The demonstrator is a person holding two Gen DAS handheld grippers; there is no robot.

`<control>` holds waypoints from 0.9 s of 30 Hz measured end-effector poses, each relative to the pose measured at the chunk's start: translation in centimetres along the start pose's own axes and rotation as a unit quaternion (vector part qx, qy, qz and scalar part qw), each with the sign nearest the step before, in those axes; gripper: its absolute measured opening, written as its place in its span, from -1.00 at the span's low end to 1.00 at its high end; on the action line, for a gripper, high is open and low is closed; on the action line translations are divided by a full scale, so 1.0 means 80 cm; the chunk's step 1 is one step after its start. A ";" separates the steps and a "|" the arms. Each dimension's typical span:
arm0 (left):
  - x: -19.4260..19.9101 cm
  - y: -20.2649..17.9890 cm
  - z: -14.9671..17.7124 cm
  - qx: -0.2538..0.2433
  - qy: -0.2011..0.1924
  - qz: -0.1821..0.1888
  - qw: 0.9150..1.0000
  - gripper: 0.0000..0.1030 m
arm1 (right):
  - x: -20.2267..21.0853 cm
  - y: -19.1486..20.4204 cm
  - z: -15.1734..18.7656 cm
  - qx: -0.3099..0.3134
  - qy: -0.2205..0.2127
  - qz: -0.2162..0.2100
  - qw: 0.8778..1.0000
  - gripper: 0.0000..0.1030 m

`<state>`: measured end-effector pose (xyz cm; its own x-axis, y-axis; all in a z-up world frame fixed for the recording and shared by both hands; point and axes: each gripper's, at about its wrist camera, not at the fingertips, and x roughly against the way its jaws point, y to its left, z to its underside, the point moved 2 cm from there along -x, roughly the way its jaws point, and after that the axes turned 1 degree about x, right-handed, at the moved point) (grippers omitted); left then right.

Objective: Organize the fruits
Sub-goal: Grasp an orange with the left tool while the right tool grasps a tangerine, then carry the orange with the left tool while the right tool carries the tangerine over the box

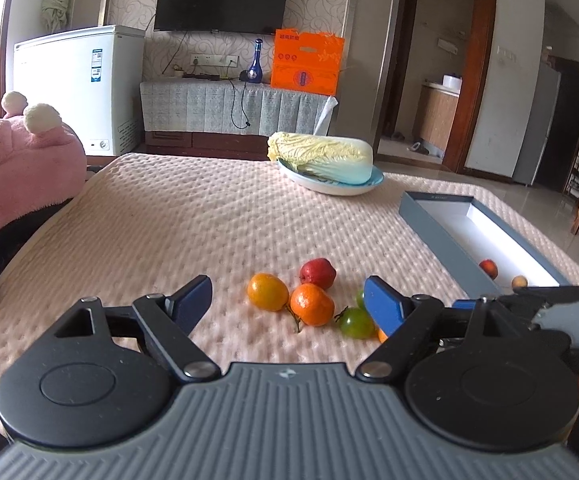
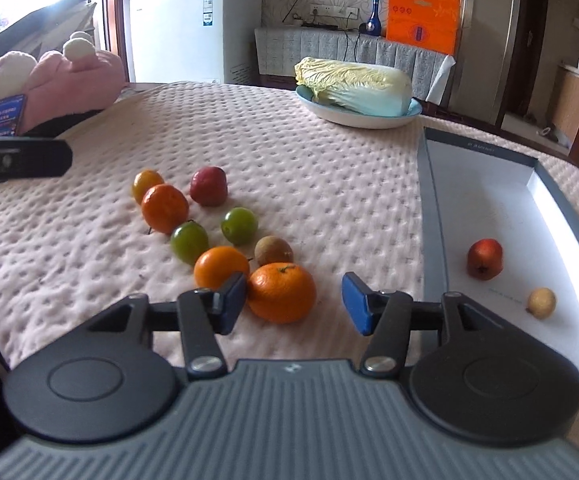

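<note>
Nearest the right wrist camera, the right gripper point(image 2: 294, 303) is seen with its jaws parted around the near side of a large orange point(image 2: 282, 293); the left pad lies against or just beside the fruit, the right pad stands clear of it, so nothing is gripped. In the left wrist view, the left gripper point(image 1: 287, 304) is held with its jaws wide and nothing pressed between them, above the pink quilted cover point(image 2: 309, 168).

From the left, a phone point(image 2: 6, 115) is propped against a pink plush cushion point(image 2: 69, 76). The loose fruit is grouped on the cover: a small yellow-orange fruit point(image 2: 146, 185), a mandarin point(image 2: 164, 208), a red fruit point(image 2: 208, 186), two green fruits point(image 2: 188, 243) point(image 2: 239, 225), another orange point(image 2: 220, 267) and a brown kiwi point(image 2: 273, 251). Farther back, a cabbage point(image 2: 355, 86) is laid on a blue plate point(image 2: 369, 121). At the right, an open grey box point(image 2: 433, 216) is seen, with a red fruit point(image 2: 484, 259) and a small yellowish fruit point(image 2: 542, 302) lying apart on its white floor.
</note>
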<state>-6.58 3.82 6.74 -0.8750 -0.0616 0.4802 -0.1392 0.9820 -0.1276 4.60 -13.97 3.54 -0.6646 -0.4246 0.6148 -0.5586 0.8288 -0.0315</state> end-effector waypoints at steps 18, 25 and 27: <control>-0.043 -0.081 0.030 -0.095 0.024 0.064 0.993 0.53 | 0.036 -0.021 0.021 0.032 0.051 -0.040 0.997 -0.22; -0.084 -0.102 0.036 -0.088 0.055 0.061 0.993 0.00 | 0.037 -0.027 0.027 0.032 0.066 -0.042 0.996 -0.21; -0.090 -0.103 0.034 -0.081 0.055 0.064 0.993 -0.08 | 0.036 -0.026 0.027 0.038 0.067 -0.042 0.996 -0.21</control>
<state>-0.39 -4.34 1.95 -0.8235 0.0765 0.5621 0.0539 0.9969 -0.0567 2.78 -17.72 3.71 -0.5446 -0.4354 0.7168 -0.6493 0.7599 -0.0318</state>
